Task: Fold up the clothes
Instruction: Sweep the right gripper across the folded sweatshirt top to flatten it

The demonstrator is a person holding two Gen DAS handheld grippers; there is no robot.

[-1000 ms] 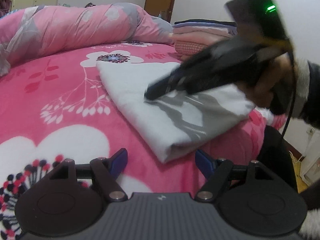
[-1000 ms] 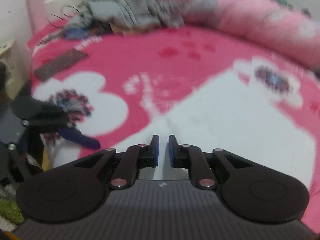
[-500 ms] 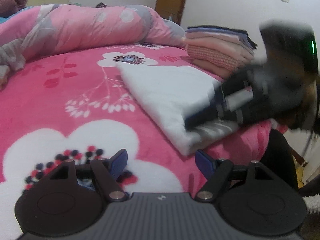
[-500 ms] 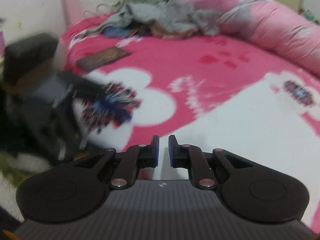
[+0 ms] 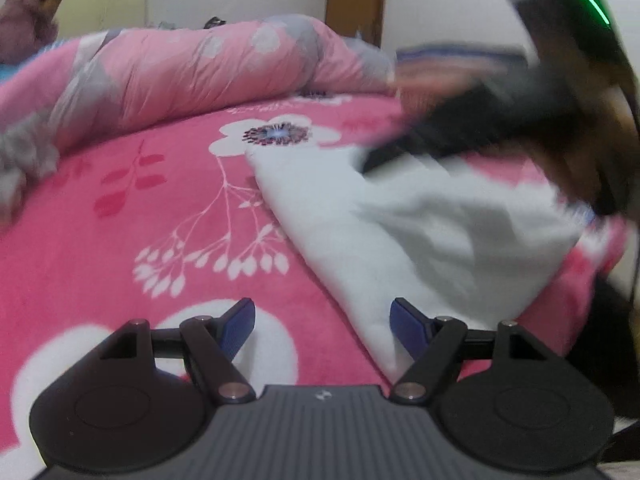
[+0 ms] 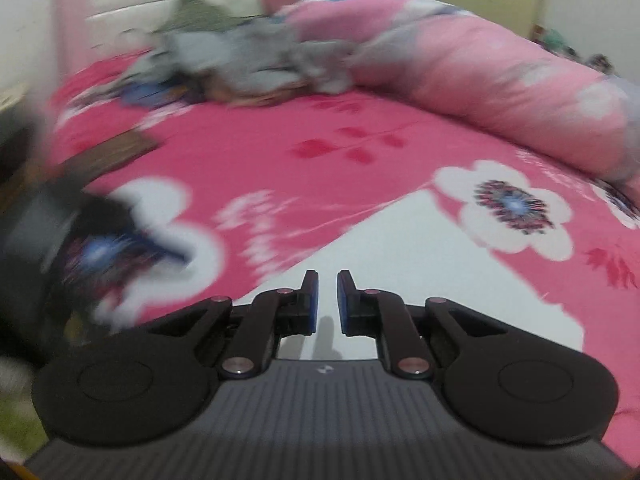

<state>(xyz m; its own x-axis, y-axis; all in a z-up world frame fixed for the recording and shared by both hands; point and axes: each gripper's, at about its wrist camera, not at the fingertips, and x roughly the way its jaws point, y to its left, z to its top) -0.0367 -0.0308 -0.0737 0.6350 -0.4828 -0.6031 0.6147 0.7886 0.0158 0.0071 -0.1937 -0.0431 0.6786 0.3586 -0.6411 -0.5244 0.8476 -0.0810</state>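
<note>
A folded white garment (image 5: pixel 400 232) with a grey print lies on the pink flowered bed cover (image 5: pixel 120 240), to the right in the left wrist view. My left gripper (image 5: pixel 322 312) is open just above the cover, and its right finger is at the garment's near edge with nothing between the pads. My right gripper (image 5: pixel 372 162), blurred, hovers over the far part of the garment. In the right wrist view the right gripper (image 6: pixel 327 280) is shut with no cloth pinched, above the white garment (image 6: pixel 420 280). The left gripper (image 6: pixel 160 244) is a dark blur at the left.
A rolled pink quilt (image 5: pixel 200 72) lies along the far side of the bed. A stack of folded clothes (image 5: pixel 440 68) sits behind the garment. A heap of unfolded grey clothes (image 6: pixel 240 64) and a flat dark item (image 6: pixel 116 154) lie near the headboard. A person (image 5: pixel 36 16) sits far left.
Half a second ago the right gripper was low at the garment's near right edge; now it is higher, over the far part. The garment stays folded. Both views shifted slightly.
</note>
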